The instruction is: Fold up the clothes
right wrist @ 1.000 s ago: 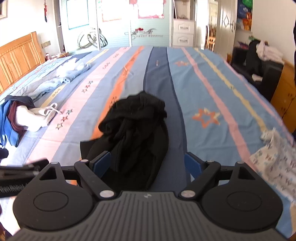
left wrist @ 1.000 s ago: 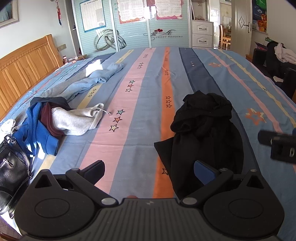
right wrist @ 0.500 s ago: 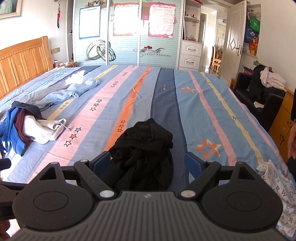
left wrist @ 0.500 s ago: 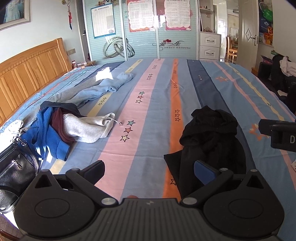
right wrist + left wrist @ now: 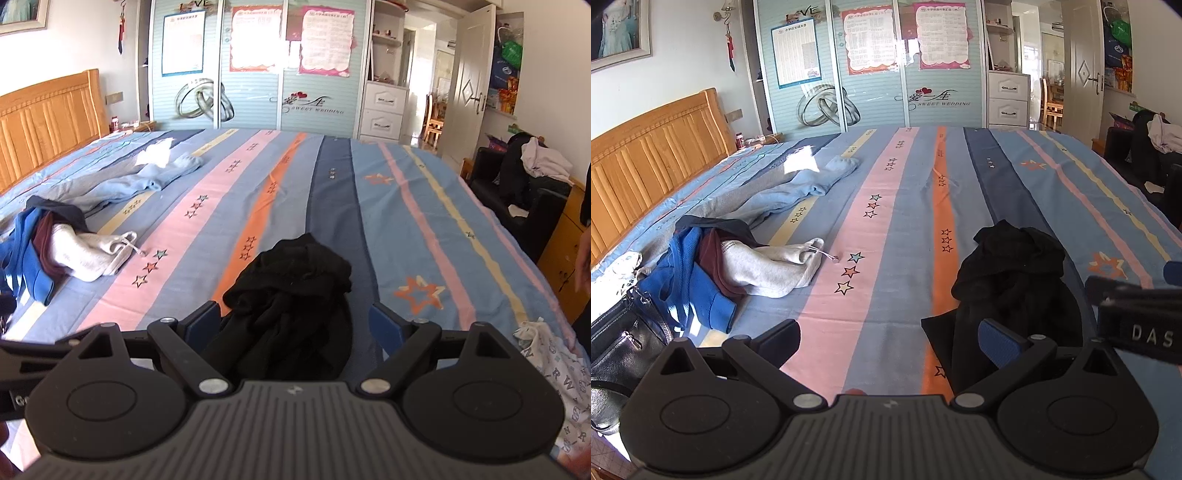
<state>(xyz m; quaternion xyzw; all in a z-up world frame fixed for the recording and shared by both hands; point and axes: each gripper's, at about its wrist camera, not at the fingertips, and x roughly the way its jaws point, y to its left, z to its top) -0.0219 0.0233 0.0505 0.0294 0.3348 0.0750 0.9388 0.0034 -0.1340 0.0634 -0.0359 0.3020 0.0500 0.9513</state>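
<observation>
A: Status? Both grippers, left [image 5: 888,341] and right [image 5: 295,325], wide apart, holding nothing.
B: Black garment [image 5: 291,295] crumpled on striped bed [image 5: 424,221], just ahead of right jaws.
A: Pinch hem corners, lift, shake flat before folding.

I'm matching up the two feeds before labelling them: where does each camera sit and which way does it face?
Left wrist view: on the left claw, looking down its open fingers across the striped bed toward the wardrobe; the right claw pokes in at the right edge.
Right wrist view: on the right claw, facing the same way; its open fingers frame the black garment, and part of the left claw shows at the lower left.
Shared: black garment, bed, wardrobe, the clothes pile at left.
</observation>
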